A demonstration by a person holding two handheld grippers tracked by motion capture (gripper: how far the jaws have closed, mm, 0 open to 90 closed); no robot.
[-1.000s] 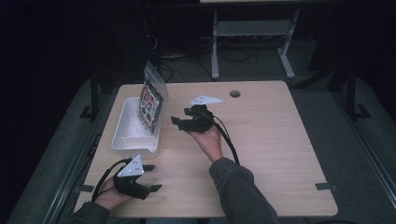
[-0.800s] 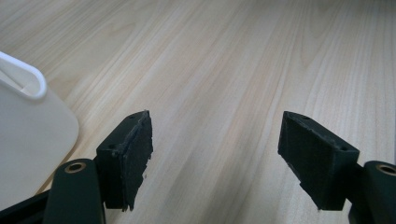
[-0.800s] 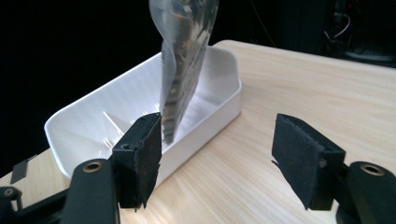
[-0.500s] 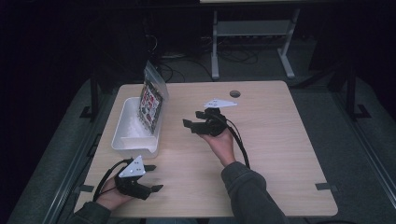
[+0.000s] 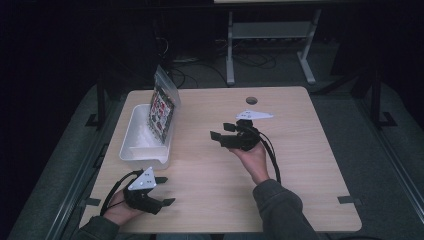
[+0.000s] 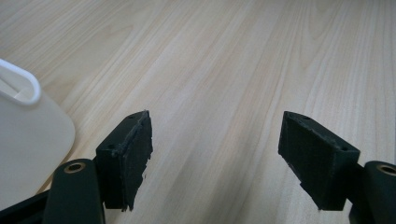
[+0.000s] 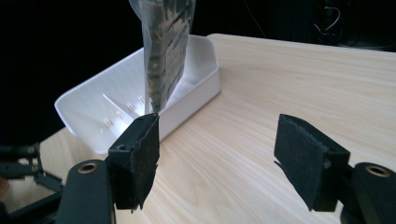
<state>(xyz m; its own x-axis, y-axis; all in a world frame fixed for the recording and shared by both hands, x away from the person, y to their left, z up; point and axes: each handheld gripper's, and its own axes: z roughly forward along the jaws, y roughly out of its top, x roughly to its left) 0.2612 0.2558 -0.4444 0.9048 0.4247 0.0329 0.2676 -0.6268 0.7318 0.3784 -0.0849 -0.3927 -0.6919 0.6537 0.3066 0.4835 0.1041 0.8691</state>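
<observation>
Both grippers empty and spread; a printed packet stands in the white tray.

The packet (image 5: 164, 102) leans upright against the far wall of the white tray (image 5: 131, 145), which sits at about 9 o'clock on the wooden table (image 5: 310, 150); propped this way its top edge sticks up clear of the rim, which I judge makes it easy to pinch. The right gripper (image 5: 227, 135) is held near the table's centre, jaws wide apart with nothing between them and aimed toward 9 o'clock at the tray, as its own view confirms with the packet (image 7: 166, 51) straight ahead. The left gripper (image 5: 164, 192) rests at 7 o'clock, just beside the tray's near corner, jaws also spread over bare wood, likely parked out of the way. The packet carries dense red, black and white print, too small to read.
</observation>
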